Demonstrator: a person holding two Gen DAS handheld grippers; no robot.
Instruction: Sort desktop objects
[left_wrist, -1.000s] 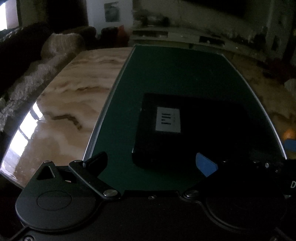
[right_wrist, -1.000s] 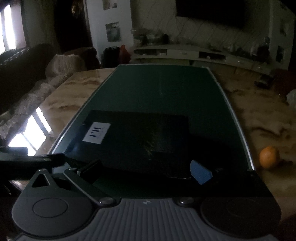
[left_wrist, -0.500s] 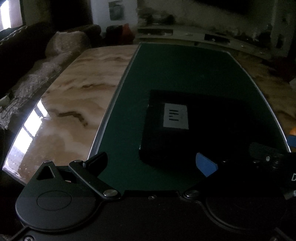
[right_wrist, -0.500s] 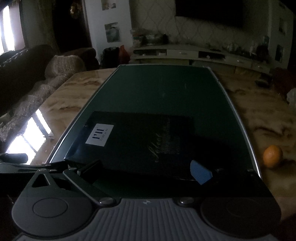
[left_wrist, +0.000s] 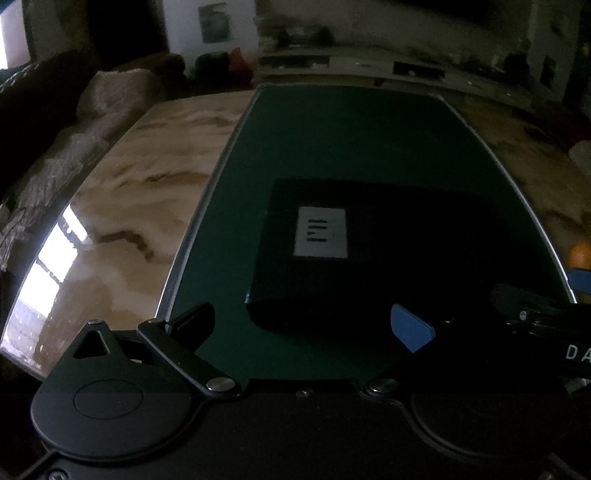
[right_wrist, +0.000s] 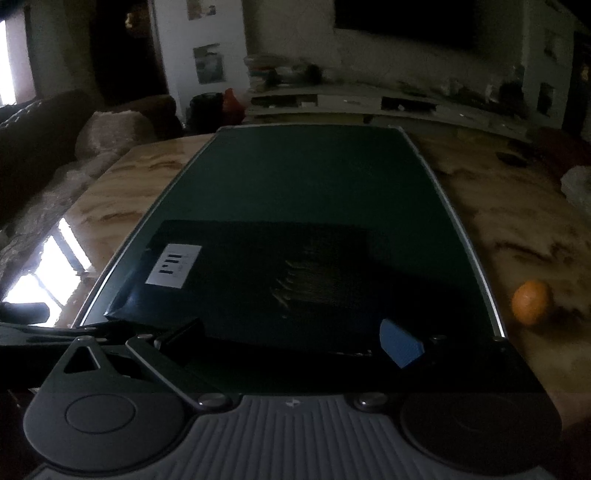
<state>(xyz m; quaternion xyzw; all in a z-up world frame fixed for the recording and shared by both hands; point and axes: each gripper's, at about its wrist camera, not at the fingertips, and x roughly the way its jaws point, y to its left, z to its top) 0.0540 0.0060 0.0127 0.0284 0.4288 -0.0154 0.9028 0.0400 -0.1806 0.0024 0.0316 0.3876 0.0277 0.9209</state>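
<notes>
A black book (left_wrist: 388, 258) with a white label (left_wrist: 320, 232) lies flat on the dark green mat (left_wrist: 332, 129). My left gripper (left_wrist: 301, 325) is open just in front of the book's near left corner, nothing between its fingers. In the right wrist view the same book (right_wrist: 258, 280) fills the near part of the mat (right_wrist: 314, 177). My right gripper (right_wrist: 291, 338) is open, its black finger (right_wrist: 181, 332) and blue-padded finger (right_wrist: 400, 343) standing either side of the book's near edge. I cannot tell whether they touch it.
The mat lies on a glossy marble table (left_wrist: 122, 206). An orange (right_wrist: 532, 301) sits on the marble to the mat's right. The right gripper's body (left_wrist: 535, 310) shows at the left view's right edge. A sofa and a low TV cabinet stand beyond the table.
Both views have shifted only slightly. The book sits a little nearer and more to the left in the right wrist view. Both grippers stay open.
</notes>
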